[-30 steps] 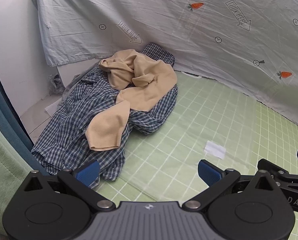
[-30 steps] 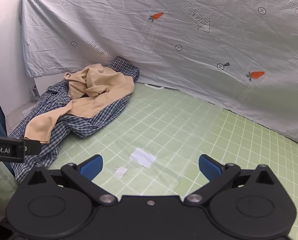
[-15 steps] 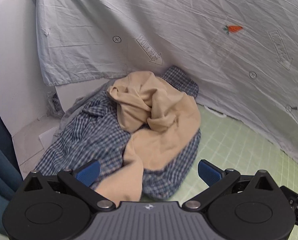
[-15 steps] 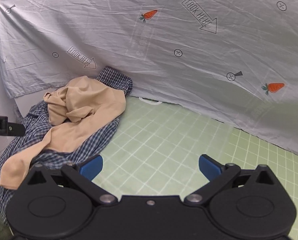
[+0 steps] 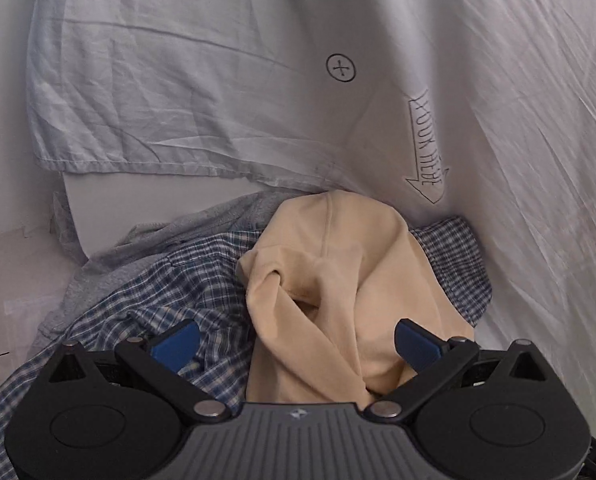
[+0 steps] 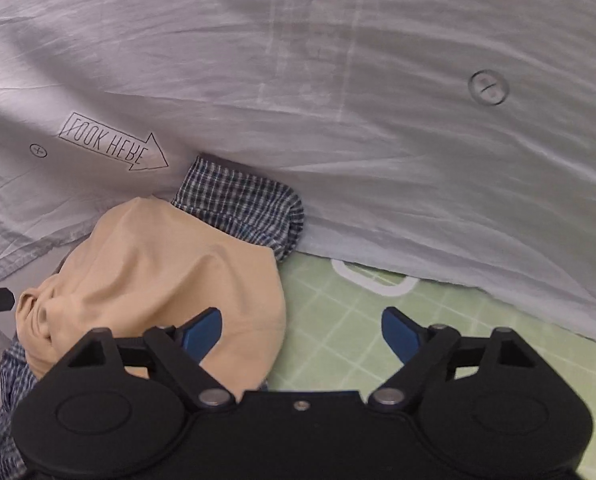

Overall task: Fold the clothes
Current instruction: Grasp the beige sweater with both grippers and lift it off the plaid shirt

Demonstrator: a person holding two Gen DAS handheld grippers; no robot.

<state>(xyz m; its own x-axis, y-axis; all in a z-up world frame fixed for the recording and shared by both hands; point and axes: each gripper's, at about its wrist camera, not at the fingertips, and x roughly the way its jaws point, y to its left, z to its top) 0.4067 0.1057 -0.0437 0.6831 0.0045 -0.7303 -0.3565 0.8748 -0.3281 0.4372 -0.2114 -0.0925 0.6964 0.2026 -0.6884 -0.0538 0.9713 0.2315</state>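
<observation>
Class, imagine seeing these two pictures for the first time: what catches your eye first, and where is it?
A crumpled beige garment lies heaped on a blue checked shirt, just ahead of both claws. Behind hangs a pale sheet printed with a "LOOK HERE" arrow; green gridded matting shows at the right.

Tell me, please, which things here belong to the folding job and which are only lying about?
For the job:
- beige garment, on top of the pile
- blue plaid shirt, beneath it
- pale grey garment, at the pile's far edge

Only lying about:
- printed grey sheet, hanging behind
- green grid mat
</observation>
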